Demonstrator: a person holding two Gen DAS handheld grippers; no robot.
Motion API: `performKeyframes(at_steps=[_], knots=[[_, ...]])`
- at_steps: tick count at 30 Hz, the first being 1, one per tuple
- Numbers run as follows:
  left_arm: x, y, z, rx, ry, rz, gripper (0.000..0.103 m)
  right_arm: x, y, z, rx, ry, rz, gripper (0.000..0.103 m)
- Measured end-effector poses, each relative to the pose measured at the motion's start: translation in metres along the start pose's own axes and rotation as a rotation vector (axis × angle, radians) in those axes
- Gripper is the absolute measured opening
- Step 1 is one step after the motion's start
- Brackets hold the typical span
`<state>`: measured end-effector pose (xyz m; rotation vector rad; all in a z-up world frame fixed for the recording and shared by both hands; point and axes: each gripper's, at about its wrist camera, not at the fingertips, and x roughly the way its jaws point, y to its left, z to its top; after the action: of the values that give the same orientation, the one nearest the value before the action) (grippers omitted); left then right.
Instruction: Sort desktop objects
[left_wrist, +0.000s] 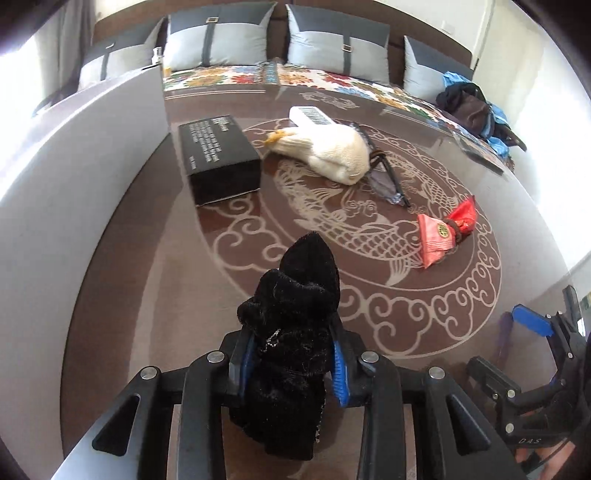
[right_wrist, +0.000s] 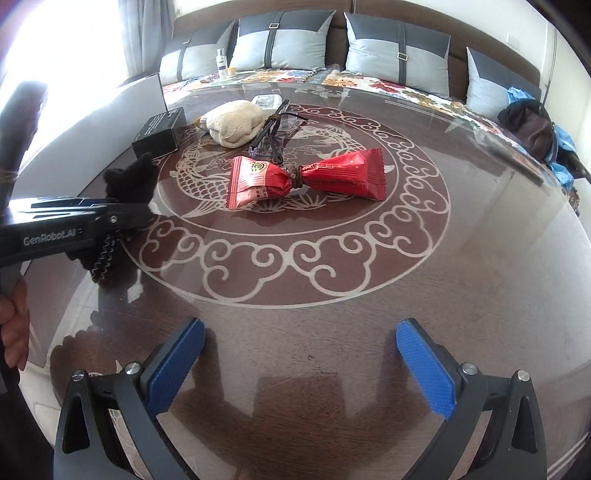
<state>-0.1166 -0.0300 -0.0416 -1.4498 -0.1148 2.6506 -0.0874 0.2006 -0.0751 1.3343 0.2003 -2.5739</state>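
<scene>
So the table (right_wrist: 480, 266) here is a round dark-wood one under a glossy glass top, with a big cream fish-and-cloud pattern inlaid in the middle. Lots of glare from the window on the left side. Behind it runs a sofa (right_wrist: 458, 62) with grey two-tone cushions (right_wrist: 288, 44) and a bright floral cover (left_wrist: 229, 74); a small bottle (right_wrist: 221, 62) stands on it near the left end, and a heap of dark and blue bags (right_wrist: 535, 129) lies at the right end.

The left gripper (left_wrist: 291, 365) has its blue-padded fingers clamped on a fuzzy black cloth thing (left_wrist: 295, 332) with a bit of chain dangling off it, held up just above the table's left part. The right gripper (right_wrist: 299, 369) hangs low over the near edge with its fingers spread wide, nothing between them.

Still lying on the table: a black box (left_wrist: 218, 158) near the far left, a cream knit glove (left_wrist: 325, 147) just beside it, a white remote (left_wrist: 310, 114) poking out behind the glove, glasses (left_wrist: 388, 173) touching the glove's right side, and two red snack packets tied together (right_wrist: 306, 177) near the centre of the fish pattern.
</scene>
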Motion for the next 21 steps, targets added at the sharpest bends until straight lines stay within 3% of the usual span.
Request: performKeyframes(at_steps=[2, 4, 5, 6, 12, 21], knots=[[-0.003, 0.009, -0.005, -0.038, -0.014, -0.003, 0.04, 0.0, 0.0, 0.0, 0.0, 0.0, 0.0, 0.103], [-0.002, 0.01, -0.006, -0.036, -0.018, 0.002, 0.063, 0.0, 0.0, 0.0, 0.0, 0.0, 0.0, 0.103], [-0.001, 0.009, -0.007, -0.03, -0.016, 0.029, 0.082, 0.0, 0.0, 0.0, 0.0, 0.0, 0.0, 0.103], [-0.001, 0.009, -0.009, -0.026, -0.023, 0.048, 0.087, 0.0, 0.0, 0.0, 0.0, 0.0, 0.0, 0.103], [0.007, -0.004, -0.015, 0.076, -0.034, 0.095, 0.103, 0.001, 0.0, 0.0, 0.0, 0.0, 0.0, 0.103], [0.011, -0.003, -0.015, 0.081, -0.031, 0.087, 0.103, 0.001, 0.0, 0.0, 0.004, -0.002, 0.005, 0.103]])
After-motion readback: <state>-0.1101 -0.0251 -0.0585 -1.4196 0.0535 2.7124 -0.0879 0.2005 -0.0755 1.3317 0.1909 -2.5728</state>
